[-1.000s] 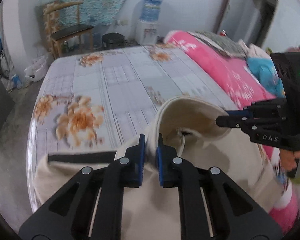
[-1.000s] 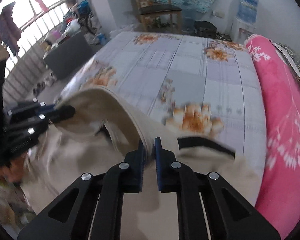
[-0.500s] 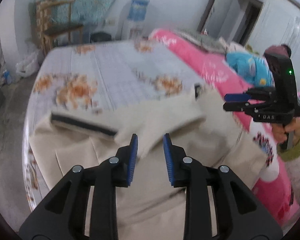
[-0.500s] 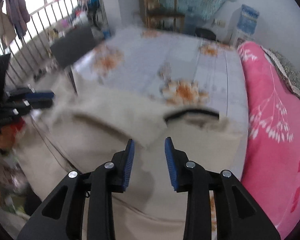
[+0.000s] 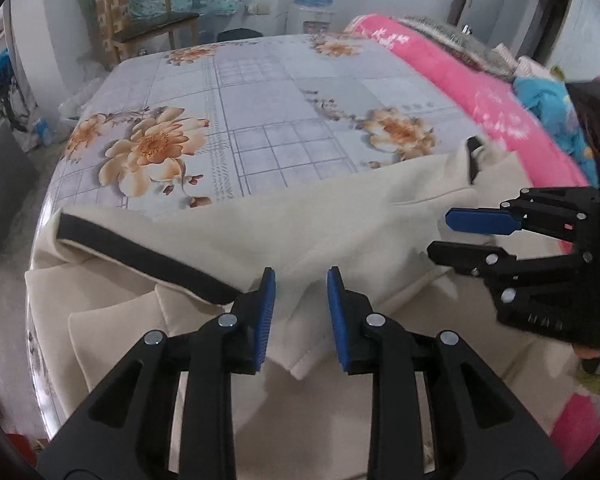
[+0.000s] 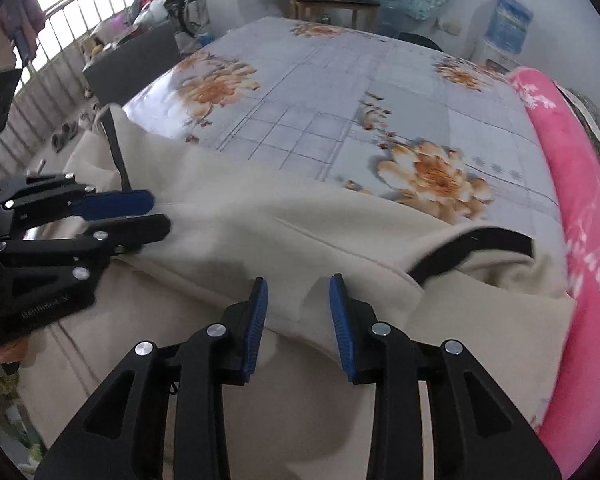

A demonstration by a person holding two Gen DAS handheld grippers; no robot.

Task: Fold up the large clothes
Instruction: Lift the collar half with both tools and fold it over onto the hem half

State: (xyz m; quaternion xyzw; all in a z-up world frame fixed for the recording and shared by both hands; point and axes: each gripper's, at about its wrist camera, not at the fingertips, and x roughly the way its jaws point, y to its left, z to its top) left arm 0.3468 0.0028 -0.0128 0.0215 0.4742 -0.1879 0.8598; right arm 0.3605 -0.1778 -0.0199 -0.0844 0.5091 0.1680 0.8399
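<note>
Hanging just above the near part of a large cream woollen coat with black trim (image 5: 340, 220), the left claw (image 5: 301, 312) has its blue pads apart with nothing clamped; a pointed corner of the cloth lies loose between and below them, not pressed. The right claw (image 6: 298, 316) is in the same state in its own view, parted and gripping nothing, with a soft ridge of the same coat lying under the gap.

The coat lies spread across the near end of the bed (image 5: 260, 92), which has a grey floral sheet. A folded-over band of it runs crosswise from one claw to the other, so its long axis lies side to side in front of both. A black-edged sleeve end (image 5: 140, 256) sits to the left of the left claw, and another black cuff (image 6: 472, 248) lies to the right of the right claw. Each claw is therefore nearest its own end of the fold.

Judging by that, the next grasp would likely go outward to those ends, or to the far edge just beyond the pads. Further off lies bare sheet, with a pink quilt (image 6: 580, 184) along the right side.
</note>
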